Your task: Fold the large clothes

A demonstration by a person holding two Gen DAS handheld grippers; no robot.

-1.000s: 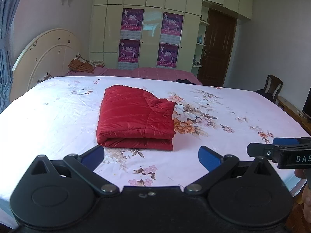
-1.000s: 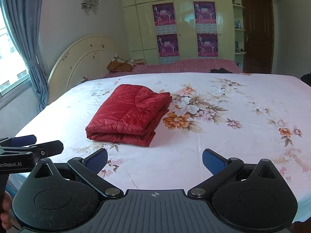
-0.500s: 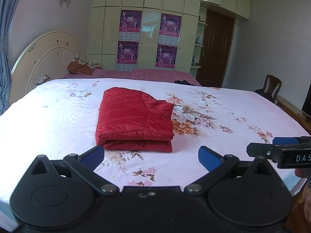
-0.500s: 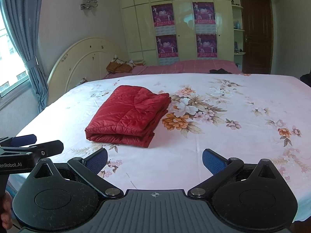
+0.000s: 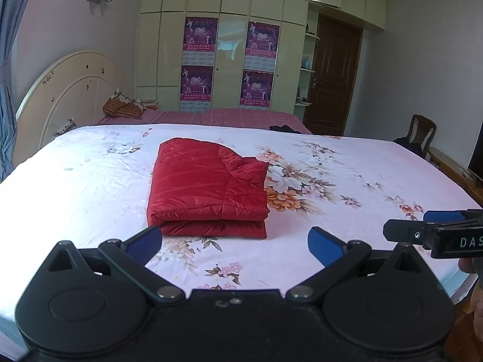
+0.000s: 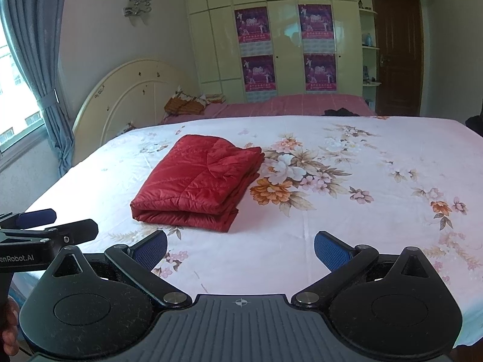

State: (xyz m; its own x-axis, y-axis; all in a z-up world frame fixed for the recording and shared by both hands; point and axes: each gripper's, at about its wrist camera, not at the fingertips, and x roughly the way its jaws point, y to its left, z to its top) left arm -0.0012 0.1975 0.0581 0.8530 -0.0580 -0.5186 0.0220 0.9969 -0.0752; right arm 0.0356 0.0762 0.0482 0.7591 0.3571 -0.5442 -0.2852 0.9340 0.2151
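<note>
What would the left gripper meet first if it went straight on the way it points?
Probably the folded red jacket on the floral bedsheet; the left gripper is open, short of it. Depth is unclear.

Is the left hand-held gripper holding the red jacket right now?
No, the left hand-held gripper is open and empty, short of the folded red jacket, which lies on the floral bedsheet.

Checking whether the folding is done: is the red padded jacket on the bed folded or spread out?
Folded. The red padded jacket lies as a compact rectangle on the floral bed sheet, stacked layers visible along its near edge; neither gripper touches it.
</note>
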